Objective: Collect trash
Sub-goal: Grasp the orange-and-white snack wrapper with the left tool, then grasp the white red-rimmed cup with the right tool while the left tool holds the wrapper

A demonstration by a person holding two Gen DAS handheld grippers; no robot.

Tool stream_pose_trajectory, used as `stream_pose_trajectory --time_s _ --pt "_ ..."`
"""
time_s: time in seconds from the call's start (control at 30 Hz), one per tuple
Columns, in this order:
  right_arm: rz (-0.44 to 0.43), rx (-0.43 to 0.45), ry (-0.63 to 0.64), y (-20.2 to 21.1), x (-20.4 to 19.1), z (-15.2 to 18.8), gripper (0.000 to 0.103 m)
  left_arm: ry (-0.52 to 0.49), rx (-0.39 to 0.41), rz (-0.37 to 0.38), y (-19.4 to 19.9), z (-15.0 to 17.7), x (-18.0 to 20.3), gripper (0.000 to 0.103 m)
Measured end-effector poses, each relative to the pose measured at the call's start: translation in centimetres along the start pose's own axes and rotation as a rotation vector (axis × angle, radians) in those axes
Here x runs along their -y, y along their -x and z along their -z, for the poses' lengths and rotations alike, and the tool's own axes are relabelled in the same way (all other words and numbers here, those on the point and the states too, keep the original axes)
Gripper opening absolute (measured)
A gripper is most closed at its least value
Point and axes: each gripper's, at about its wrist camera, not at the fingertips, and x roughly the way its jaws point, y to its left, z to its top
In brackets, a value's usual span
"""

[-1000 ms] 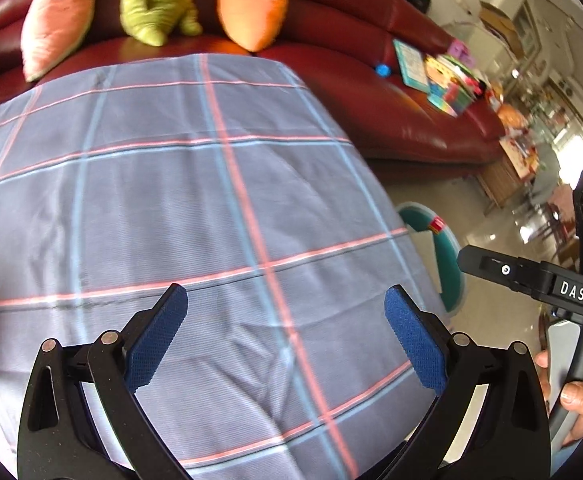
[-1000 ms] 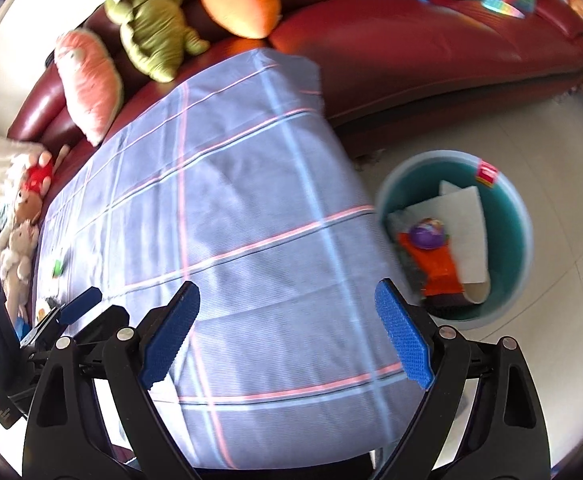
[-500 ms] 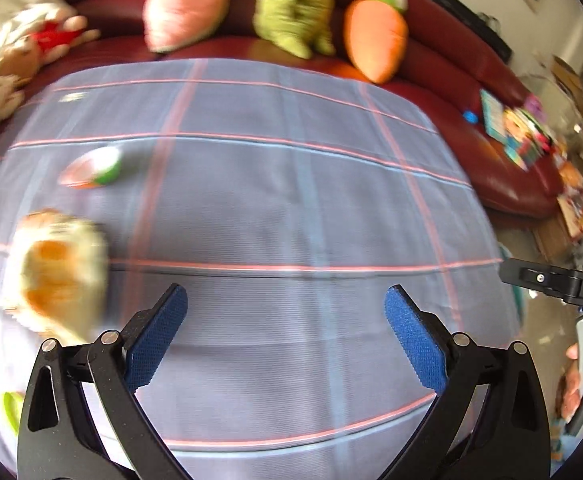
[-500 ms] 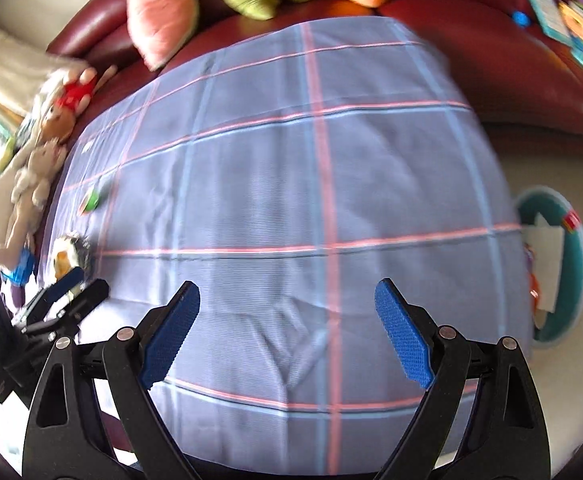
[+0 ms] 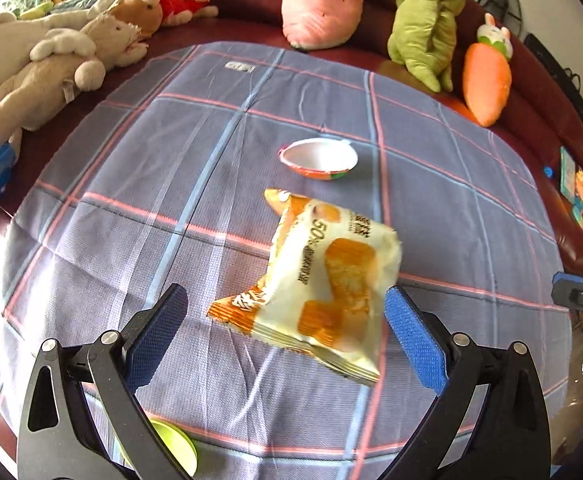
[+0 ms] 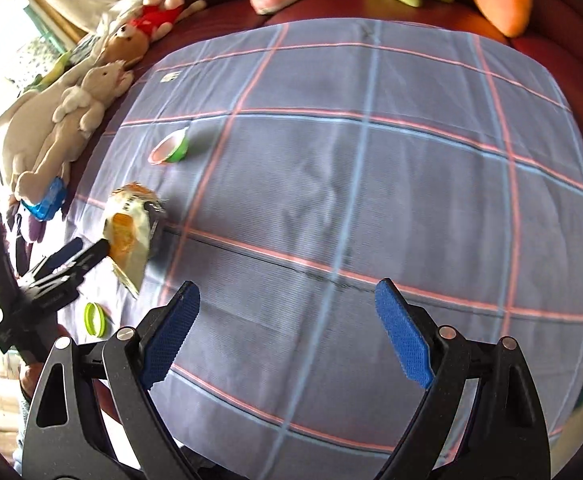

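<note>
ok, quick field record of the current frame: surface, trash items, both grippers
surface: plaid cloth over the table
trash 1: snack wrapper, orange and white, lying between the left gripper's fingers, not gripped
trash 2: empty cup, on its side beyond the wrapper
trash 3: green lid, near the cloth edge by the left gripper
left gripper: open, at the wrapper
right gripper: open, nothing between its fingers, over bare cloth
background: plush toys along a red sofa
</note>
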Motion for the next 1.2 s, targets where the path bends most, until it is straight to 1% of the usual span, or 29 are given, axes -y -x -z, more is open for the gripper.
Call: stream_pose_trajectory --time_s 0.1,0.2,0.37,0.43,0.5,0.53,0.57,0.6,0.63,0.67,0.8,0.97,1.13,1.2 --pt "-0.015 -0.019 0.03 -1.4 -1.7 -0.8 0.085 -0.007 -0.022 -0.003 -1.5 0.1 -0.4 0.099" --pt "-0.024 -0.045 0.045 -2.6 -2.4 -1.4 0.085 -0.007 -0.037 0.006 -2.4 0.6 -0.4 0.099" --pt "-0.027 -0.087 0.071 -4.6 -3.8 -2.7 0.085 0.003 -0.036 0.021 -3.5 0.8 -0.4 0.099" --pt "-0.031 -0.09 0.082 -5.0 -4.2 -3.4 0.085 0.01 -0.023 0.011 -3.6 0.8 -0.4 0.097" --pt "-0.029 -0.091 0.088 -5.3 -4.5 -3.9 0.085 0.017 -0.015 0.014 -3.6 0.7 -0.4 0.089" --pt "-0.03 -0.092 0.092 -5.4 -4.7 -4.2 0.085 0.02 -0.012 0.02 -3.5 0.6 -0.3 0.081" --pt "-0.031 -0.092 0.095 -5.5 -4.8 -4.4 0.085 0.021 -0.009 0.024 -3.4 0.6 -0.3 0.075" --pt "-0.033 -0.093 0.095 -5.6 -4.9 -4.6 0.085 0.018 -0.001 0.021 -3.3 0.5 -0.2 0.074" --pt "-0.036 -0.093 0.095 -5.8 -5.0 -4.8 0.085 0.011 0.009 0.016 -3.2 0.4 -0.1 0.065" --pt "-0.039 -0.093 0.094 -5.9 -5.2 -5.0 0.085 0.005 0.021 0.005 -3.0 0.4 0.0 0.061" --pt "-0.046 -0.097 0.104 -6.9 -6.0 -6.0 0.085 0.025 0.064 -0.005 -1.9 0.2 -0.8 0.059" --pt "-0.059 -0.116 0.141 -8.8 -8.1 -8.2 0.085 0.102 0.102 -0.026 -0.7 -0.8 -3.9 0.059" --pt "-0.076 -0.136 0.191 -11.2 -10.8 -10.9 0.085 0.19 0.11 -0.052 -0.5 -1.5 -7.6 0.059" --pt "-0.08 -0.143 0.21 -12.3 -11.8 -12.0 0.085 0.213 0.107 -0.056 -0.7 -1.7 -8.6 0.059"
